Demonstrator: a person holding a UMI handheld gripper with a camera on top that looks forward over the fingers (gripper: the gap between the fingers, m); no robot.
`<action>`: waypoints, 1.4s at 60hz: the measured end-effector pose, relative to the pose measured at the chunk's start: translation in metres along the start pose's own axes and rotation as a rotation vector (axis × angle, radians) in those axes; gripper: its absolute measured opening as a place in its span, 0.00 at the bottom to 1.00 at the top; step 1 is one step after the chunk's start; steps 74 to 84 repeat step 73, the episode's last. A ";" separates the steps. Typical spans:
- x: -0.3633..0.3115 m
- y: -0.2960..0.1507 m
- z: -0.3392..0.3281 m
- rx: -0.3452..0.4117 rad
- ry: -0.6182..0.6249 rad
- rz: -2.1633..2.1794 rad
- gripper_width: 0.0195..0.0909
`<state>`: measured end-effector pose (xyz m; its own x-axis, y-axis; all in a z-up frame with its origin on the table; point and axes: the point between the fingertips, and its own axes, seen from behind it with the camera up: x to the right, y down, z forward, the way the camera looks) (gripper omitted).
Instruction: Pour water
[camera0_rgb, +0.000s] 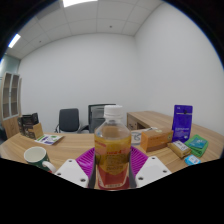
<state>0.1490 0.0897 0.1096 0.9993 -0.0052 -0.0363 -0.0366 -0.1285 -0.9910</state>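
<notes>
Several things lie across a long wooden table in an office room with white walls. Farthest left, a shelf unit stands against the wall, and near it on the table sits a cardboard box with dark items on top. Just right of that lies a small flat packet, and nearer the gripper stands a pale green cup, seen from above so its round mouth shows. Behind the table, a dark office chair stands beside a second dark chair back or monitor; which of the two it is I cannot tell.

In the middle, a clear plastic bottle with a white cap stands upright between the two fingers of the gripper. Its contents look amber to orange, and a reddish label wraps its lower part. The purple pads lie against both of its sides, so the fingers appear pressed onto the bottle, pinching it; the white fingertips show below on either side.

Right of the bottle, an orange-brown carton rests on the table. Beyond it stands a tall purple box, upright, and nearer lie a small white and yellow packet and a green box, close together.
</notes>
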 end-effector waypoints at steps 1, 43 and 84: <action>-0.001 0.003 0.000 -0.010 -0.005 -0.005 0.39; -0.011 0.005 -0.049 -0.030 -0.072 -0.050 0.91; -0.043 0.027 -0.316 -0.020 -0.209 0.083 0.90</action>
